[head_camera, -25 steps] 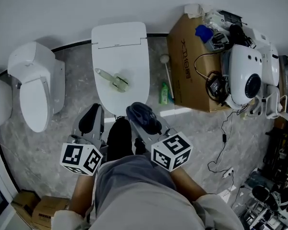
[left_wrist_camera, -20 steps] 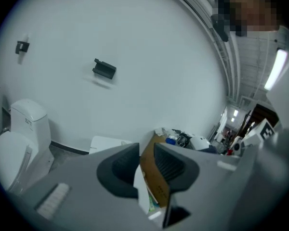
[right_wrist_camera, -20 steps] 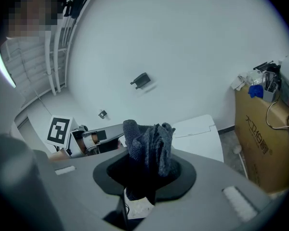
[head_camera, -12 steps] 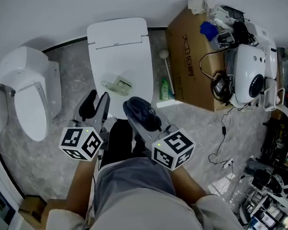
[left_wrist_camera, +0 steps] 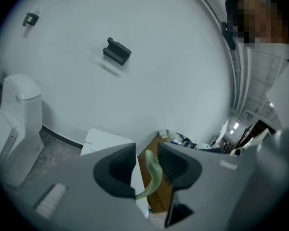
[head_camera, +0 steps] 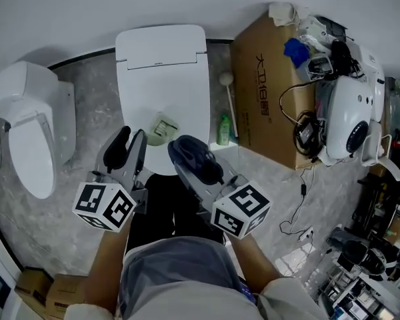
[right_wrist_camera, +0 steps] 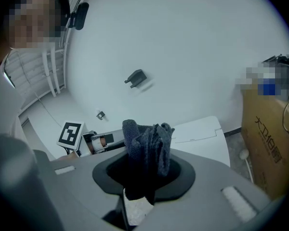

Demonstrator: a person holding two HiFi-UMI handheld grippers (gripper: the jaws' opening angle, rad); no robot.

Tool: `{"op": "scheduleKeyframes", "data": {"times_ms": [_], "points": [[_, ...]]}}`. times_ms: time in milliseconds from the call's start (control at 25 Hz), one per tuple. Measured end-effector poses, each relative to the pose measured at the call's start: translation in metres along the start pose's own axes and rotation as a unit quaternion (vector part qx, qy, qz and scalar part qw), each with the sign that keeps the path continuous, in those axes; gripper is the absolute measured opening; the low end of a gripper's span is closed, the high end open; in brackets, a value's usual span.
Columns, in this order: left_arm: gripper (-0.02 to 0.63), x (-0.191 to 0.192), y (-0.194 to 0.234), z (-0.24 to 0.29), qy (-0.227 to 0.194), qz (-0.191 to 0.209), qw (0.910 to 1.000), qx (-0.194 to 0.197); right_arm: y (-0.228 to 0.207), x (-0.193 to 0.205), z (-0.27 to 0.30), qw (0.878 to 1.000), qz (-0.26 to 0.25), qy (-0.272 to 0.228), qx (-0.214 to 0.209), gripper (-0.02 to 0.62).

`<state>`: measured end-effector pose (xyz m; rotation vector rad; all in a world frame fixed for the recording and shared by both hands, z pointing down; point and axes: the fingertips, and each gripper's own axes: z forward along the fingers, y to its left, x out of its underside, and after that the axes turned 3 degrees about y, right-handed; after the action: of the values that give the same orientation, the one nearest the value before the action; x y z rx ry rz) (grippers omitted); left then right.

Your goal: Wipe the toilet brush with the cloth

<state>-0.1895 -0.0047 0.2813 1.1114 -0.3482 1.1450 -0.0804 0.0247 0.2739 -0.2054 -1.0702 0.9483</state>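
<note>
The left hand-held gripper (left_wrist_camera: pixel 147 170) is clamped on the handle of the toilet brush (head_camera: pixel 161 128), steadying its head over the toilet lid (head_camera: pixel 163 72) at centre frame — the right hand-held gripper (right_wrist_camera: pixel 144 177) pinches the cloth (right_wrist_camera: pixel 148 143) just beside, likely ready to wipe.

Grey marbled floor (head_camera: pixel 93 119), meeting a white wall at the back. In the middle, against that wall, a white toilet (head_camera: pixel 161 72) with its lid closed. Left of the toilet and well apart from it, a second white toilet (head_camera: pixel 27 132), lid also down. Just right of the toilet, a green bottle (head_camera: pixel 223 131), and behind the bottle a thin stick with a round white head (head_camera: pixel 226 80), lying on the tiles. Further right, beyond bottle and stick, a big cardboard box (head_camera: pixel 263 92) with print on its top. Right of the toilet and nearer the camera, thin black cables (head_camera: pixel 301 191) trailing over the tiles. Far to the toilet's front-left, small cardboard boxes (head_camera: pixel 53 292).
</note>
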Motion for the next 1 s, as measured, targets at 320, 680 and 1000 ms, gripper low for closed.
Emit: {"op": "scheduleKeyframes", "data": {"times_ms": [320, 680, 1000], "points": [[0.0, -0.002, -0.002, 0.008, -0.028, 0.004, 0.9995, -0.013, -0.045, -0.004, 0.031, 1.0, 0.008, 0.017, -0.021, 0.101], [0.0, -0.001, 0.004, 0.013, -0.069, 0.008, 0.9973, -0.021, -0.086, 0.014, 0.076, 0.994, 0.024, 0.068, -0.08, 0.104], [0.0, -0.003, 0.006, 0.018, -0.097, -0.009, 0.995, -0.017, -0.116, 0.035, 0.119, 0.987, -0.011, 0.108, -0.115, 0.103]]}}
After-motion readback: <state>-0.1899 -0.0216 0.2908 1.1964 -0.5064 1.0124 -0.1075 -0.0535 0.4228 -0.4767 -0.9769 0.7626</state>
